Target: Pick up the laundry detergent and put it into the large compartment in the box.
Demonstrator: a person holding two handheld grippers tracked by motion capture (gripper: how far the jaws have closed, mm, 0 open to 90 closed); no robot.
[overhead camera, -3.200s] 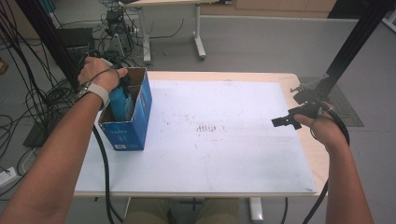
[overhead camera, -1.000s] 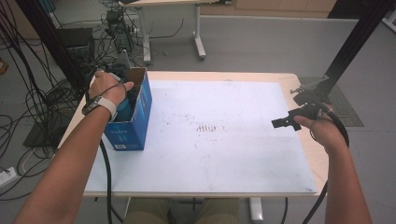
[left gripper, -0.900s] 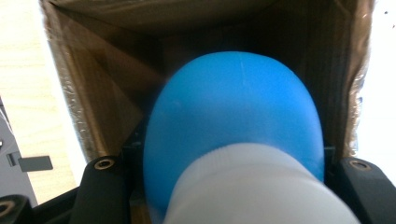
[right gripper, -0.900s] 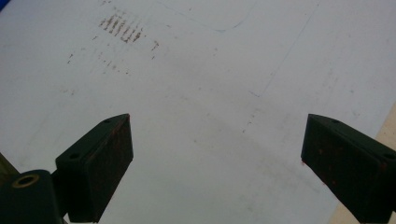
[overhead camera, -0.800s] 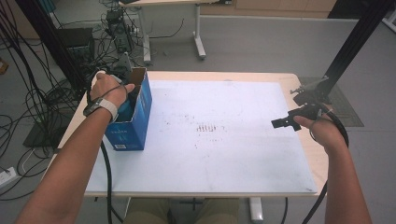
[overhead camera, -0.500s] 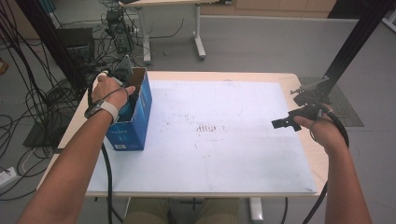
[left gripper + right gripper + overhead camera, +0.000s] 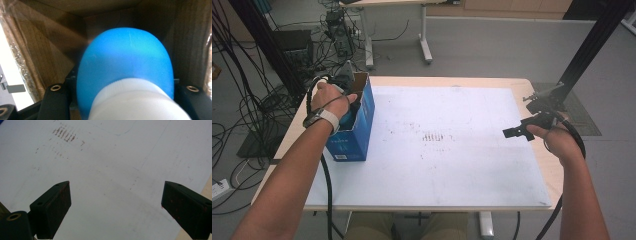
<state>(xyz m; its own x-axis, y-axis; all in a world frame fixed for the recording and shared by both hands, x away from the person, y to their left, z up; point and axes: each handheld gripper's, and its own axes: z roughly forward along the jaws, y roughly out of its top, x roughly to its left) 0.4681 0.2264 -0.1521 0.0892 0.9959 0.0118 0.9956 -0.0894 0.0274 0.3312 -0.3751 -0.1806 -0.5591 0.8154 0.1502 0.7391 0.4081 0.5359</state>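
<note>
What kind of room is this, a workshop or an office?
Most likely a lab or test room. Bundles of cables trail over a bare grey floor, a black frame post stands by the table, and a person works with a handheld left gripper inside a blue box.

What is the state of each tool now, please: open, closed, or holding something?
Left tool: closed on the blue bottle, inside the blue box.
Right tool: open, empty, above the white table top.
</note>
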